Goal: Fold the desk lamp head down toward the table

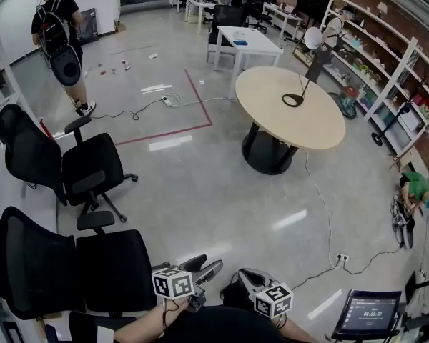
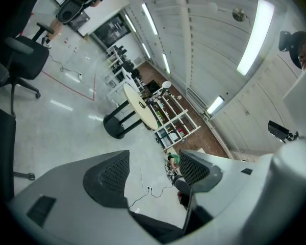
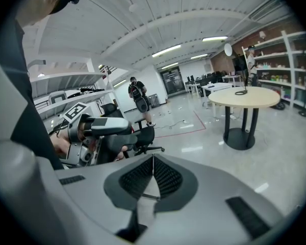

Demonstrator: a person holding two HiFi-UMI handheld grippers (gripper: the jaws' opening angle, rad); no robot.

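The desk lamp (image 1: 305, 68) stands upright on the round beige table (image 1: 322, 131), far across the room. Its ring base (image 1: 293, 100) rests on the tabletop and its round white head (image 1: 313, 38) is raised high. Small and distant in the left gripper view, the lamp (image 2: 166, 84) is there too, and the lamp (image 3: 229, 50) also shows at the right of the right gripper view. My left gripper (image 1: 209, 267) is held low near my body, open with nothing between its jaws. Beside it, my right gripper (image 1: 247, 277) is shut and empty.
Black office chairs (image 1: 93, 170) stand at my left. A person with a backpack (image 1: 61, 34) walks at the far left. Shelves (image 1: 386, 70) line the right wall, where a person in green (image 1: 415, 188) crouches. Cables (image 1: 322, 213) trail over the floor; a tablet (image 1: 368, 313) sits bottom right.
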